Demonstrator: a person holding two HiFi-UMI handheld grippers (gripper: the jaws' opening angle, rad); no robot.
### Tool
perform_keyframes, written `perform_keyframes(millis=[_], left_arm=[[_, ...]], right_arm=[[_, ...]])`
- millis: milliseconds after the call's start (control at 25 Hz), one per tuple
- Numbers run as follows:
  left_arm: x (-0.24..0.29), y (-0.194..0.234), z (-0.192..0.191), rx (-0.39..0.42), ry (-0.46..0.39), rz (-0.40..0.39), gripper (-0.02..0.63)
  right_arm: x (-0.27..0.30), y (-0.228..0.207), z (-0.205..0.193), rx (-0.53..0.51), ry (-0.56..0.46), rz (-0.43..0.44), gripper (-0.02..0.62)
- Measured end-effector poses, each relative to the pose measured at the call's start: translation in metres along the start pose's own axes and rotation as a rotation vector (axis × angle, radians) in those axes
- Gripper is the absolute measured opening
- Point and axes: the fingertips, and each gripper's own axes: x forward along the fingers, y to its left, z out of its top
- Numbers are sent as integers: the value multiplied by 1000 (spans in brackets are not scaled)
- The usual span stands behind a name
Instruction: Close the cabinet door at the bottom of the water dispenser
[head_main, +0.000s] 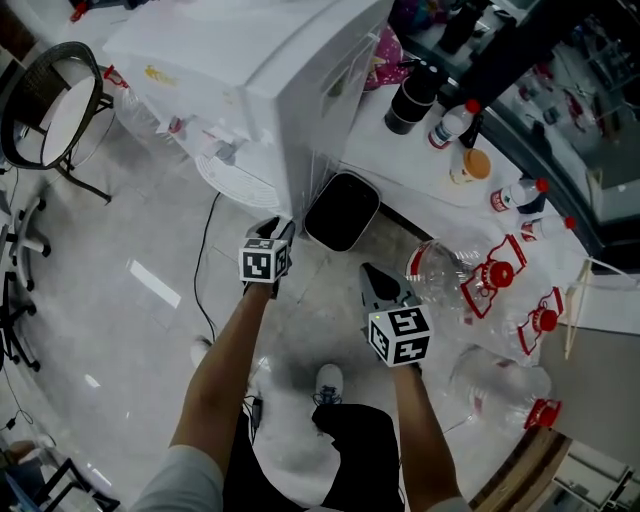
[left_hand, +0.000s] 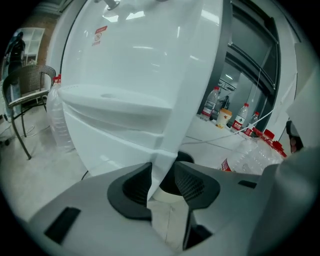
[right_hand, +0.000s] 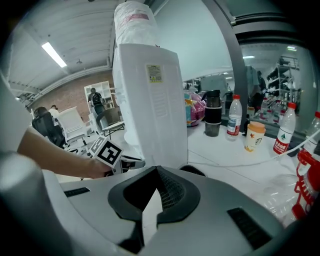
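The white water dispenser (head_main: 250, 60) stands on the floor ahead of me, seen from above. My left gripper (head_main: 277, 229) is at its lower front corner. In the left gripper view a white upright edge (left_hand: 172, 135) of the dispenser (left_hand: 135, 60) runs down between the jaws of the left gripper (left_hand: 162, 176). The edge lies against the left pad, with a dark gap to the right pad, so the jaws stand open around it. My right gripper (head_main: 373, 277) hovers to the right, short of the dispenser (right_hand: 150, 110). The right gripper (right_hand: 157, 172) is shut and holds nothing.
A black bin (head_main: 342, 210) stands just right of the dispenser. Several empty large water bottles (head_main: 452, 275) lie on the floor at right. A black flask (head_main: 410, 100), small bottles and a paper cup (head_main: 470, 165) stand behind. A chair (head_main: 55, 110) is at far left. A cable (head_main: 207, 260) crosses the floor.
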Motion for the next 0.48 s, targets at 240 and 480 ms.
perform_keyframes(millis=[240,480], left_arm=[[-4,-6,9,39,1,-25,158],[-73,-5,39,45,19,-25,156]], right_arm=[[-8,-5,8,-8,-7,-31,23],[-46,9,64,-25,-25,-37,23]])
